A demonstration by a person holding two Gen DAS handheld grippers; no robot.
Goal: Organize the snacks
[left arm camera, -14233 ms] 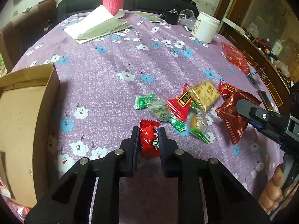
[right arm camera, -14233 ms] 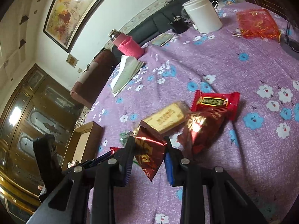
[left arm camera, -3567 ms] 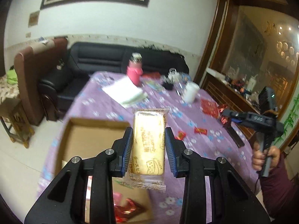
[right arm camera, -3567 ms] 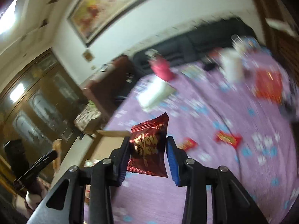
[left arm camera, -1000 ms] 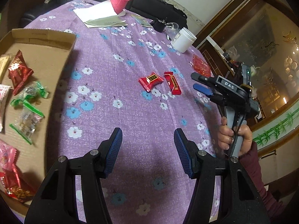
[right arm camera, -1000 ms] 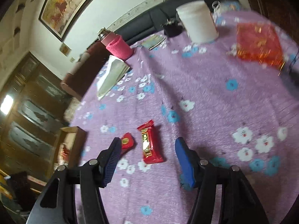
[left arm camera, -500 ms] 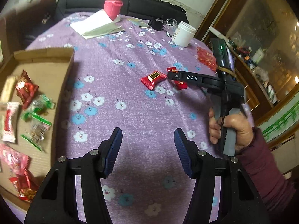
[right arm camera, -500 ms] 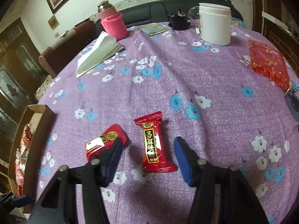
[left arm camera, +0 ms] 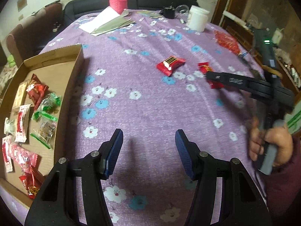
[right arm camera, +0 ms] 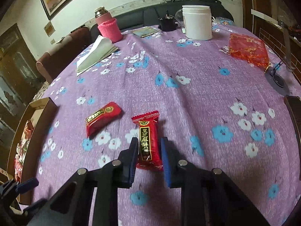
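Two red snacks lie on the purple flowered tablecloth. The long red snack (right arm camera: 148, 139) sits between the pads of my right gripper (right arm camera: 148, 141), whose jaws are closing and touch both its sides. In the left wrist view the right gripper (left arm camera: 209, 76) covers part of that snack (left arm camera: 205, 66). The shorter red snack (right arm camera: 102, 118) (left arm camera: 170, 65) lies free just to its left. My left gripper (left arm camera: 148, 133) hovers open over bare cloth, holding nothing. The cardboard box (left arm camera: 56, 60) on the left holds several wrapped snacks.
At the far edge of the table stand a white jar (right arm camera: 197, 22), a pink flask (right arm camera: 109, 28) and folded papers (right arm camera: 96, 54). A red foil bag (right arm camera: 246, 50) lies far right. A person's hand (left arm camera: 270, 145) grips the right handle.
My right gripper came down over the long red snack and its jaws narrowed around it. The left gripper shifted and tilted a little and stayed open.
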